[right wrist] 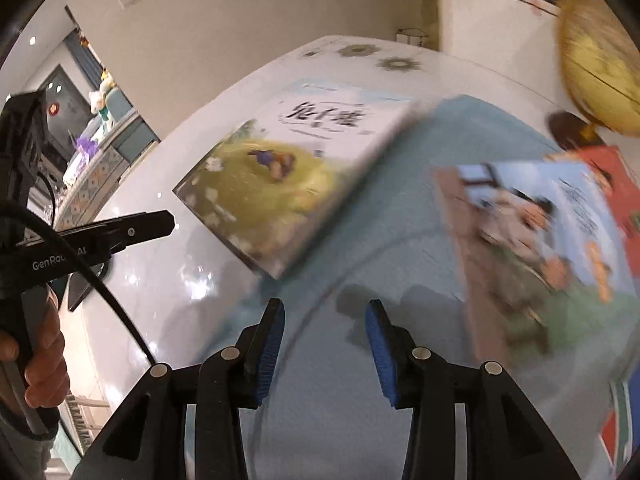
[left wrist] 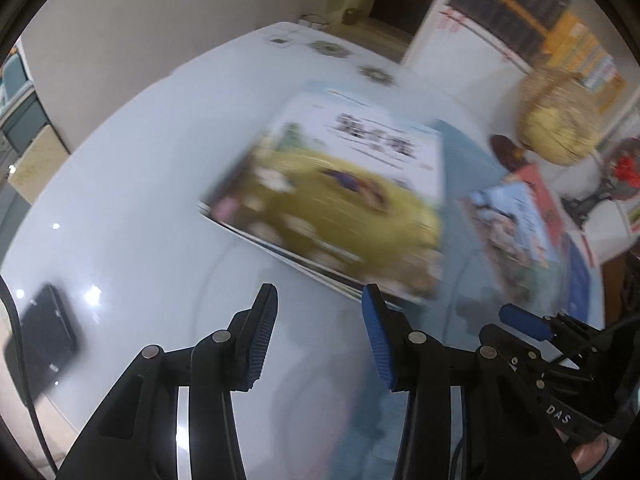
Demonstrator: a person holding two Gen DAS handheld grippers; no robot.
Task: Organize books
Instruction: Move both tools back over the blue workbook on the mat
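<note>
Books lie flat on a pale glossy table (left wrist: pixel 132 184), and no box, shelf or other holder for them shows in either view. The green-and-white picture book (left wrist: pixel 332 200) tops a small stack at the middle of the table, partly over a light blue mat (right wrist: pixel 400 216). To its right, on the same mat, lies a second book with a blue and brown cover (right wrist: pixel 536 248), and a red book (right wrist: pixel 612 184) sticks out from under its far right edge. Beyond them, at the far right, stands a yellow globe (left wrist: pixel 556 120).

The left gripper (left wrist: pixel 318 336) hangs over bare table just near the stack's near edge, its blue pads apart with nothing between them. The right gripper (right wrist: pixel 326 352) hovers over the mat, between the two books, fingers likewise parted and empty. A dark flat device (left wrist: pixel 46 336) rests at the near left of the table. Both views are blurred.
</note>
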